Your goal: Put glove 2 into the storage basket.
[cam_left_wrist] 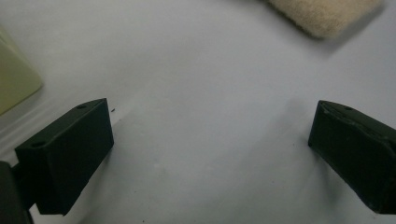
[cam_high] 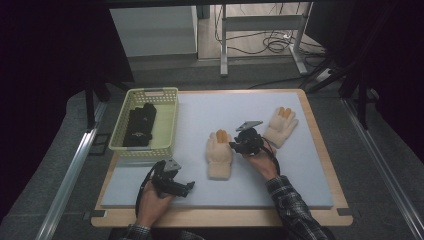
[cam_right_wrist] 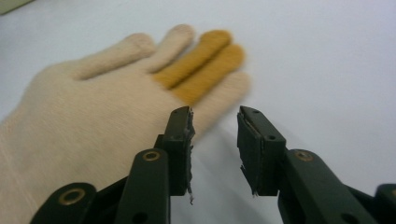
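In the left gripper view, a cream glove (cam_left_wrist: 324, 16) is cut off by the top edge, so just its blurred cuff end shows, and a pale green corner, probably the basket (cam_left_wrist: 14, 81), is cropped at the left edge. In the right gripper view, another glove's (cam_right_wrist: 84, 107) wrist end runs off the bottom left, and its fingertips are soft with blur. In the high view, the dark item in the basket (cam_high: 140, 125) is too small to identify.

Both black tools, left tool (cam_high: 189, 187) and right tool (cam_high: 233, 145), carry grey plates; right sleeve (cam_high: 292, 205) plaid.
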